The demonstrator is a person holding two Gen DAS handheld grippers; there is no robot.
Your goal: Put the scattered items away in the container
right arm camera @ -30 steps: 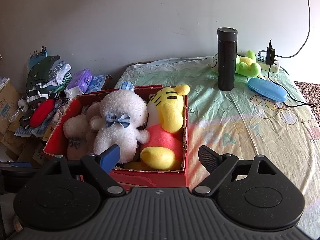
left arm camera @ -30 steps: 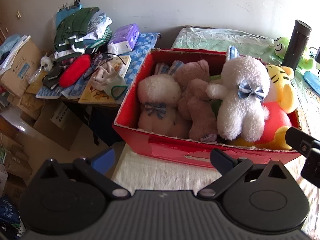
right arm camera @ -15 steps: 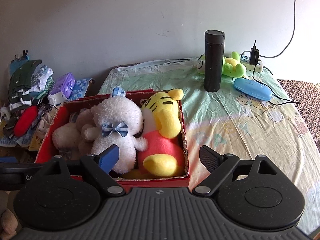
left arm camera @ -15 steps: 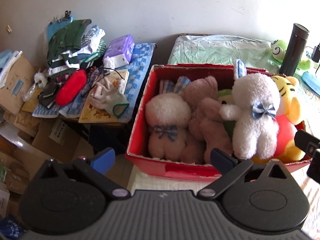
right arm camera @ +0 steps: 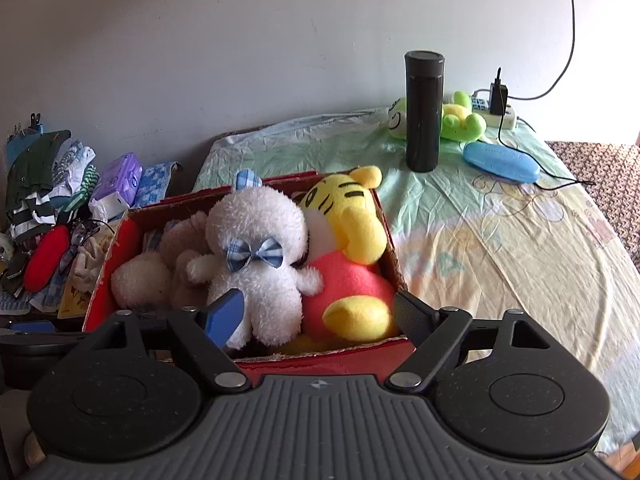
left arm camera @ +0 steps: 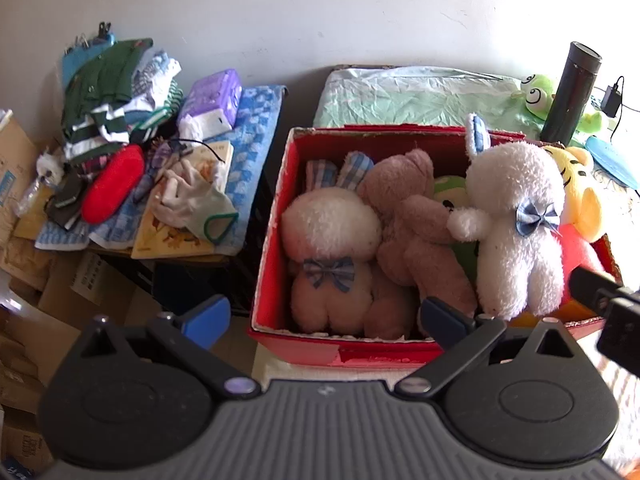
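Red box (right arm camera: 328,360) at bed (right arm camera: 500,248) edge, crammed with plush; white bunny (right arm camera: 256,264) rides high. Our left tool (left arm camera: 324,316) spread, empty; right tool (right arm camera: 316,316) empty, jaws closing. Risk: we snag bunny, tip it out.

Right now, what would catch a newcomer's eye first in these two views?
The red box at the bed's near edge, crammed with plush toys: a white bunny and a yellow tiger on top. Behind it, a tall black flask stands on the bedsheet, a green frog plush lying behind it.
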